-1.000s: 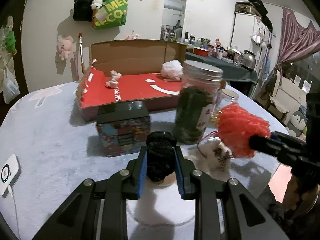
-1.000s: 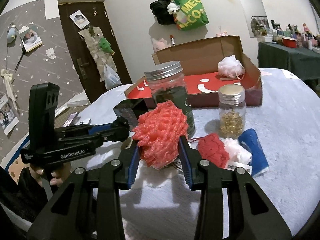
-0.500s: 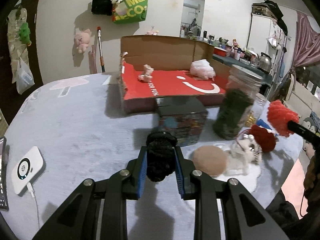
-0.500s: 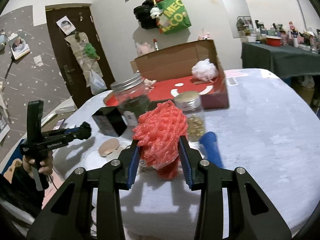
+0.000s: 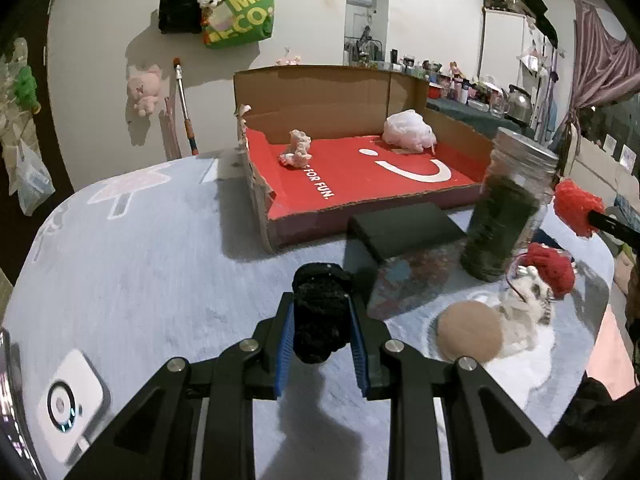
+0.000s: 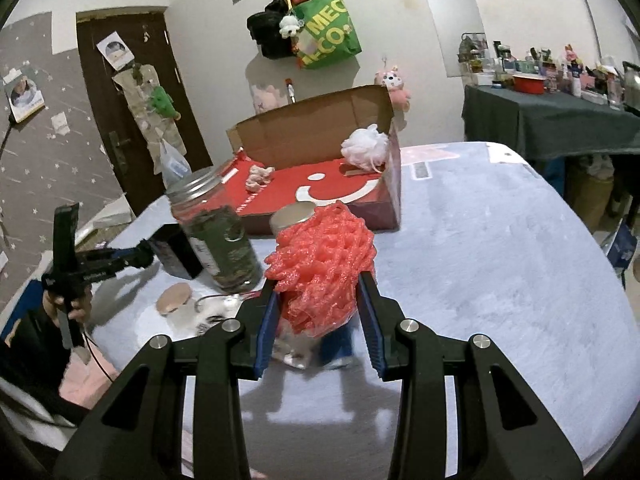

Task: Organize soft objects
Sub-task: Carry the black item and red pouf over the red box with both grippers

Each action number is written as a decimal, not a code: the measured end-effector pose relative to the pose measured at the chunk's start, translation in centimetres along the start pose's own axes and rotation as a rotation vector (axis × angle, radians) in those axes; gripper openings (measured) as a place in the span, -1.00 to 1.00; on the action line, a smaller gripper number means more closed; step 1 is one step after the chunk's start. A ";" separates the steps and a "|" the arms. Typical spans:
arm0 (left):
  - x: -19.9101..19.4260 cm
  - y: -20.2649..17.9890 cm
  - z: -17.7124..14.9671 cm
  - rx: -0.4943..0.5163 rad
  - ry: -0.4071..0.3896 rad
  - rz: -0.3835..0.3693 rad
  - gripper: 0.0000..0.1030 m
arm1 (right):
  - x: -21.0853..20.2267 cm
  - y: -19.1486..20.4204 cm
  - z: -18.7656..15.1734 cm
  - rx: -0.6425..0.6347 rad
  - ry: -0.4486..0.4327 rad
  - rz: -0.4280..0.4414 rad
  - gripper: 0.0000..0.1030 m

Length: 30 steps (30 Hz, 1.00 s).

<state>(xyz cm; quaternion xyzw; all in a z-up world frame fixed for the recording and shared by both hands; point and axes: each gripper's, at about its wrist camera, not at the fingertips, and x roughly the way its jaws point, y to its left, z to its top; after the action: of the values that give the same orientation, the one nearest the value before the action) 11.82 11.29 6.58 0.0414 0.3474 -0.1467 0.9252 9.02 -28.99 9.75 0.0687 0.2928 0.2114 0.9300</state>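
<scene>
My left gripper (image 5: 320, 320) is shut on a black fuzzy ball (image 5: 320, 312), held above the grey tablecloth. My right gripper (image 6: 318, 304) is shut on a coral-red mesh puff (image 6: 322, 268); that puff (image 5: 576, 208) also shows at the right edge of the left wrist view. Beyond both stands an open cardboard box with a red floor (image 5: 352, 172), also (image 6: 332, 184). Inside it lie a small pink plush (image 5: 296, 154) and a white mesh puff (image 5: 408, 134). A red knitted ball (image 5: 548, 266), a white soft toy (image 5: 524, 304) and a tan round pad (image 5: 470, 332) lie on the table.
A tall jar of dark contents (image 5: 504, 216) and a black-lidded patterned box (image 5: 404, 248) stand in front of the cardboard box. A small gold-lidded jar (image 6: 292, 220) sits behind the coral puff. A white device (image 5: 70, 404) lies at the near left. A hand (image 6: 60, 304) grips the left tool.
Both grippers have slid sideways over the table with their loads. In the left wrist view the jar and small box shifted right; in the right wrist view the jars shifted left. Grips unchanged.
</scene>
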 end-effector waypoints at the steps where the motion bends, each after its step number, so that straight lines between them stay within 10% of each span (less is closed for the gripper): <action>1: 0.2 0.2 0.1 0.002 0.005 0.000 -0.48 | 0.3 -0.2 0.1 -0.004 0.006 0.002 -0.31; 30: 1.5 0.1 7.3 0.195 0.037 -0.055 -0.48 | 6.9 0.8 7.7 -0.309 0.125 0.010 -0.31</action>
<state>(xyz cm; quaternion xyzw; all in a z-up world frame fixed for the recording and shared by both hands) 17.46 9.69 11.10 0.1242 0.3496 -0.2044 0.9059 18.26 -25.32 12.67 -0.0871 0.3139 0.2623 0.9083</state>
